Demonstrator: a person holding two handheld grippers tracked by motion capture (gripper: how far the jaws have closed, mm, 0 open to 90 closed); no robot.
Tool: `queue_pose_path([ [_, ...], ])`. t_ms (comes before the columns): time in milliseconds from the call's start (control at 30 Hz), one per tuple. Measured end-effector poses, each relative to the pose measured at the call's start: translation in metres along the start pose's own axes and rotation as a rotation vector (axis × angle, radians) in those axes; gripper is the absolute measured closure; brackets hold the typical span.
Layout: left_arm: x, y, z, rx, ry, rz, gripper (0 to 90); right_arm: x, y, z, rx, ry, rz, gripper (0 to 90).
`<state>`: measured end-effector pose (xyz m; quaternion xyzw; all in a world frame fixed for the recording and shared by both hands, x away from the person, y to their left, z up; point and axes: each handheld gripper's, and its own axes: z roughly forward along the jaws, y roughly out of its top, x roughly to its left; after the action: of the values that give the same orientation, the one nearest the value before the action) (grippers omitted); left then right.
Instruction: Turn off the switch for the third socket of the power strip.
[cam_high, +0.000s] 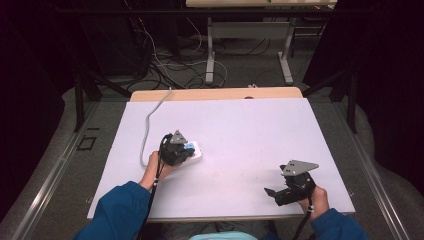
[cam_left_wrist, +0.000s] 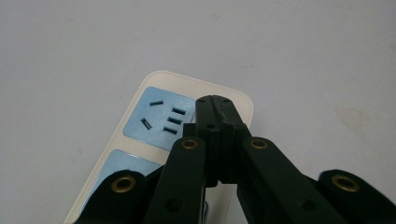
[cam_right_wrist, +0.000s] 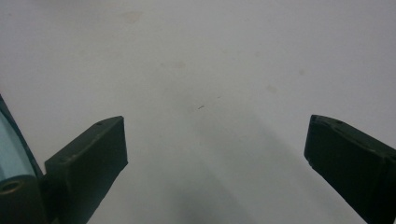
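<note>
Power strip (cam_left_wrist: 154, 121) lies flat on the white table (cam_high: 240, 130), left of centre, long axis slanting up-right in my left gripper view. That view shows its blue socket faces. My left gripper (cam_left_wrist: 214, 103) is pressed together, tips over the strip. My right gripper (cam_right_wrist: 215, 140) is spread wide above bare table.
</note>
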<state>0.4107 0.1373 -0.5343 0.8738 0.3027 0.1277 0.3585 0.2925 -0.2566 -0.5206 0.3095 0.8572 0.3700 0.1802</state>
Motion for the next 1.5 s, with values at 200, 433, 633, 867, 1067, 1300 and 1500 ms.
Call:
queue_pose_path([
  [200,-0.0003,-0.0001,0.0001,-0.002,0.001,-0.001,90.0,-0.0001,-0.0001,-0.0001,-0.002,-0.001,-0.001,5.4],
  [433,-0.0009,-0.0001,0.0001,-0.002,0.008,0.008,90.0,0.0000,0.0000,-0.0002,-0.001,-0.001,-0.001,5.4],
  [633,-0.0016,0.0003,0.0000,0.000,0.012,0.014,90.0,0.0000,0.0000,-0.0002,-0.001,-0.003,0.000,5.4],
  [867,-0.0027,0.0002,0.0004,-0.004,0.018,0.017,90.0,0.0002,0.0000,-0.0003,-0.002,-0.006,0.003,5.4],
  [1067,-0.0033,0.0005,0.0008,-0.010,0.019,0.024,90.0,-0.0006,0.0001,-0.0001,-0.005,-0.006,-0.007,5.4],
  [1300,-0.0026,0.0006,-0.0005,-0.004,0.016,0.019,90.0,-0.0002,0.0002,-0.0010,0.008,-0.005,0.000,5.4],
  [1500,-0.0024,0.0017,-0.0020,-0.013,0.015,0.018,90.0,-0.0004,0.0003,-0.0010,0.006,-0.004,-0.004,5.4],
])
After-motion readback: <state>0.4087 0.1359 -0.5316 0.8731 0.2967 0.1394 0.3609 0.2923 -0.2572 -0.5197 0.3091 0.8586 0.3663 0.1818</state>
